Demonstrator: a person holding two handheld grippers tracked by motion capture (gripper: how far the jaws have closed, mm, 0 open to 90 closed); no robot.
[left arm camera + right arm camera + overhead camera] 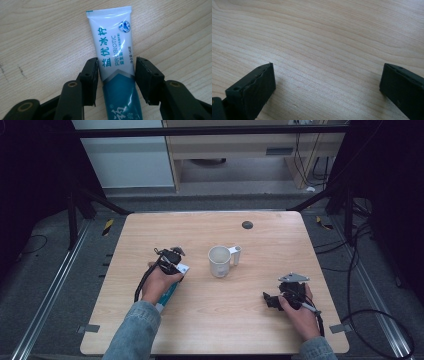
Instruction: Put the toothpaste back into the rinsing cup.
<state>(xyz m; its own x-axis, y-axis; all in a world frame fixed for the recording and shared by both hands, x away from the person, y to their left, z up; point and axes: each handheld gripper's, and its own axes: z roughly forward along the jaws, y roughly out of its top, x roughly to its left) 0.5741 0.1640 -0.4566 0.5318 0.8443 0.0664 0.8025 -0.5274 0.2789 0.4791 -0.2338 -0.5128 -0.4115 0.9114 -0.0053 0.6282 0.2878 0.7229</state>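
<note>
Left tool [116, 75] jaws sit either side of the tube [112, 47], maybe just touching, so it could squirt sideways when squeezed; right tool [327, 82] wide apart over bare tabletop [324, 30].

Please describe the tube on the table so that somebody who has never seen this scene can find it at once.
On the wooden table, look left of the white mug at its centre, to the left gripper. The toothpaste tube lies flat between its fingers. It is the one white and teal item with printed lettering.
</note>
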